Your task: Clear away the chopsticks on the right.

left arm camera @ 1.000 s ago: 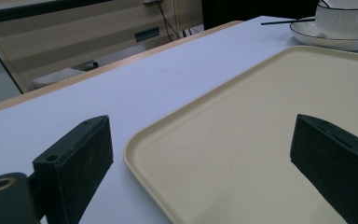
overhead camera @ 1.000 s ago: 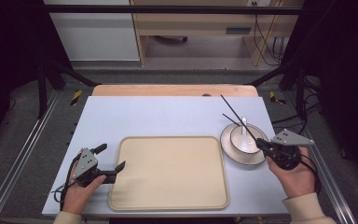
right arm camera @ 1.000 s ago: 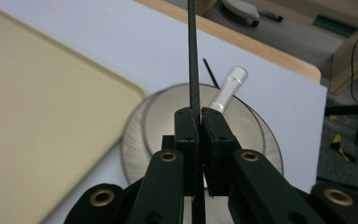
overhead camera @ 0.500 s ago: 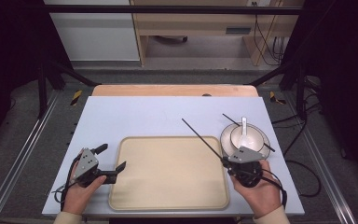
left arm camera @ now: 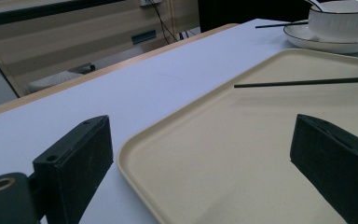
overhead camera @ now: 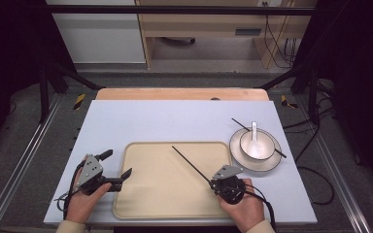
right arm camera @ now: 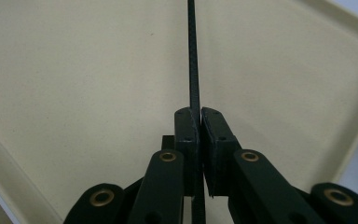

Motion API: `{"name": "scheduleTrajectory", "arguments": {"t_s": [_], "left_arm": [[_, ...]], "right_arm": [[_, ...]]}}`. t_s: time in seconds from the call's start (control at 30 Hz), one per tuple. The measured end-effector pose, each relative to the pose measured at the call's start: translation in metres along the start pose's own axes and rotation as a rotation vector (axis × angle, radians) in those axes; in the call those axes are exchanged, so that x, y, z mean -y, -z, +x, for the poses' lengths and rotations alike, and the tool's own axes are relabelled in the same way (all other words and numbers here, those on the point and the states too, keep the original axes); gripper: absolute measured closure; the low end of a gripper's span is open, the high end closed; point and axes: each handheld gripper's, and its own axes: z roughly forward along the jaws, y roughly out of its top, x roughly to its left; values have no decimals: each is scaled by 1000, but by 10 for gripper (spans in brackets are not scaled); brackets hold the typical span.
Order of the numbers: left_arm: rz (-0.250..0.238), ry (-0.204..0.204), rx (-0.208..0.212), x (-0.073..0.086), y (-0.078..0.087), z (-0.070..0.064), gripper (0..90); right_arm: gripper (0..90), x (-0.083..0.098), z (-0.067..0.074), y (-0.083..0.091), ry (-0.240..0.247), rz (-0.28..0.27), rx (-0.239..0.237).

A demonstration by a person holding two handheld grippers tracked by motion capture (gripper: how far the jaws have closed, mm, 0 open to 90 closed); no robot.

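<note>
My right gripper is shut on a thin black chopstick, holding it low over the right half of the beige tray. The stick points up and to the left from the jaws. In the right gripper view the jaws pinch the chopstick over the tray. My left gripper rests open at the tray's left edge, with nothing between its fingers. In the left gripper view, that gripper straddles the tray's corner, and the held chopstick shows beyond it.
At the right of the tray stands a white bowl with a spoon on a plate. A second black chopstick lies across that plate. The pale blue table top stretches behind the tray.
My right gripper has carried the chopstick from beside the plate leftward and down, over the tray. The left gripper has stayed in place.
</note>
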Motion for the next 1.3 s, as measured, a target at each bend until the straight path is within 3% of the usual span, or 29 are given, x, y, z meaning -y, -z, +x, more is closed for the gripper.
{"name": "scheduleTrajectory", "arguments": {"t_s": [0.43,0.57,0.6,0.77,0.8,0.83,0.87,0.9,0.93,0.97,1.0,1.03,1.07,1.13,1.17,1.2,1.3], "left_arm": [[-4,-7,0,-1,1,0,56],[-7,-7,-1,-1,2,1,56],[-7,-5,-4,-1,2,2,56],[-5,-1,-6,0,2,3,56],[-3,-4,-5,0,2,2,56],[-3,-4,-5,0,2,2,56],[-8,-3,-4,0,2,2,56],[-8,-3,-4,0,2,2,56],[-6,-5,-4,0,2,2,56],[-6,-5,-4,0,2,2,56],[-2,-6,-5,0,2,2,56],[-2,-6,-5,0,2,2,56],[-1,-6,-7,0,2,3,56],[-2,-2,-6,0,1,2,56],[-2,-2,-6,0,1,2,56],[-1,-3,-6,1,0,2,56],[1,-3,-3,1,-1,1,56]], "right_arm": [[853,0,12,-10,-29,22,-20],[755,1,10,-8,-47,-10,-25],[717,0,7,-3,-28,-32,-10],[629,-7,-6,13,-42,-89,10],[571,-11,-18,25,-51,-120,23],[571,-11,-18,25,-51,-120,23],[525,-14,-35,40,-51,-160,48],[525,-14,-35,40,-51,-160,48],[460,-16,-54,56,-59,-192,81],[460,-16,-54,56,-59,-192,81],[414,-16,-74,74,-70,-228,126],[414,-16,-74,74,-70,-228,126],[359,-14,-95,92,-87,-253,174],[314,-10,-116,108,-92,-278,217],[314,-10,-116,108,-92,-278,217],[297,-4,-135,120,-108,-283,242],[397,8,-162,130,-114,-275,290]]}}
